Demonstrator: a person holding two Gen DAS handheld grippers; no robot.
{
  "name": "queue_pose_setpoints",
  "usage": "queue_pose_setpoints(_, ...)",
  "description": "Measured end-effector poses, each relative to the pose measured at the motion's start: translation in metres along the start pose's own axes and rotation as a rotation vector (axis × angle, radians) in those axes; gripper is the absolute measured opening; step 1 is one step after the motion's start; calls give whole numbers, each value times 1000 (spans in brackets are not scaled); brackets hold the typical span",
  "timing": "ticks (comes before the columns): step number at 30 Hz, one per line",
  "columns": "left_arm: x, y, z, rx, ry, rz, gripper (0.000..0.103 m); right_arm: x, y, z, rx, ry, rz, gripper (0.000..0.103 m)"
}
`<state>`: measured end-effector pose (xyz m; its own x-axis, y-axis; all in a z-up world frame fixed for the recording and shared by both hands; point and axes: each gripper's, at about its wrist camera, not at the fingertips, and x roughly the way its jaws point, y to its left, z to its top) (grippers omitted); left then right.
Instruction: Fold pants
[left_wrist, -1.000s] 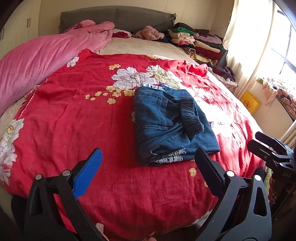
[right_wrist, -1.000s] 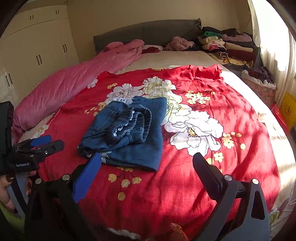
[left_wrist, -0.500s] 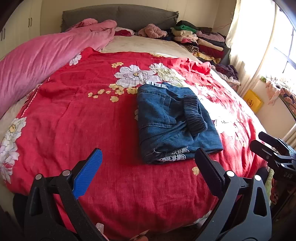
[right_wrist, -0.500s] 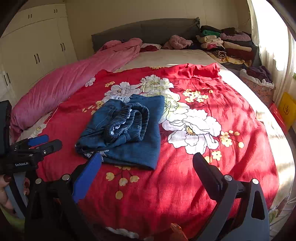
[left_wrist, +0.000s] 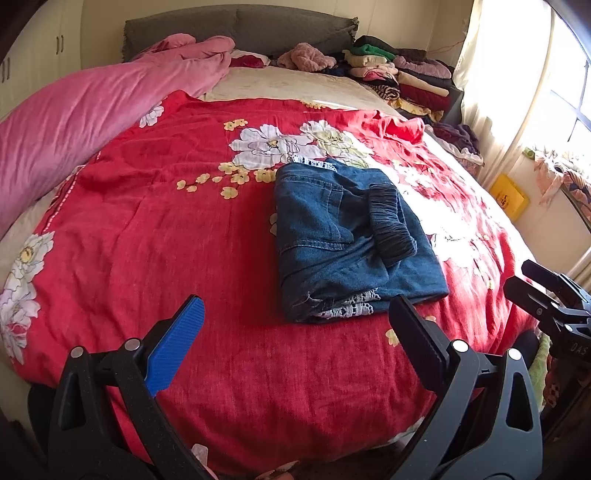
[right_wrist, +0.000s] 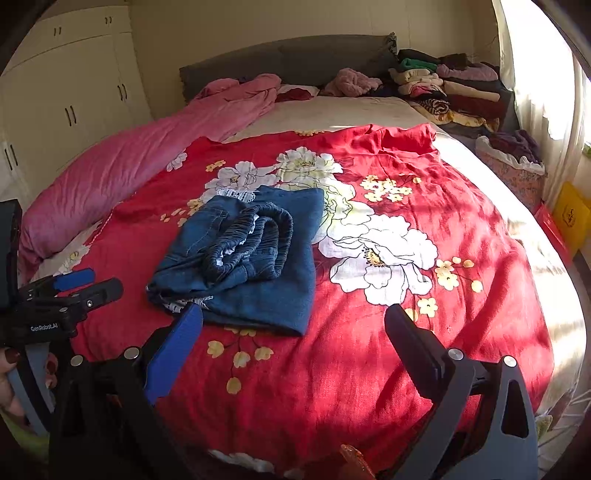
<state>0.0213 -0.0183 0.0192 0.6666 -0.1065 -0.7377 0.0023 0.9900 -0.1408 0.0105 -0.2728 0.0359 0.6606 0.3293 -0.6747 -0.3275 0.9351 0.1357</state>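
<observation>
Folded jeans (left_wrist: 351, 240) lie in a compact bundle mid-bed on the red floral bedspread (left_wrist: 147, 229), at 12 o'clock from the left tool (left_wrist: 295, 332) and 11 o'clock from the right tool (right_wrist: 295, 332). Both tools hang spread and empty; folding looks finished, leaving at most a tidy of the bunched waistband (right_wrist: 251, 240).

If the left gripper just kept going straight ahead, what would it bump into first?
Probably the folded jeans on the red bedspread: they lie just ahead of the open left gripper. Depth is unclear, so it might touch bedspread first.
</observation>
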Motion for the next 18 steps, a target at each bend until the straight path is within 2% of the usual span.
queue_pose_setpoints(18, 3, 1, -2, 0, 12, 7, 94, 0, -1, 0, 2, 3, -5, 98)
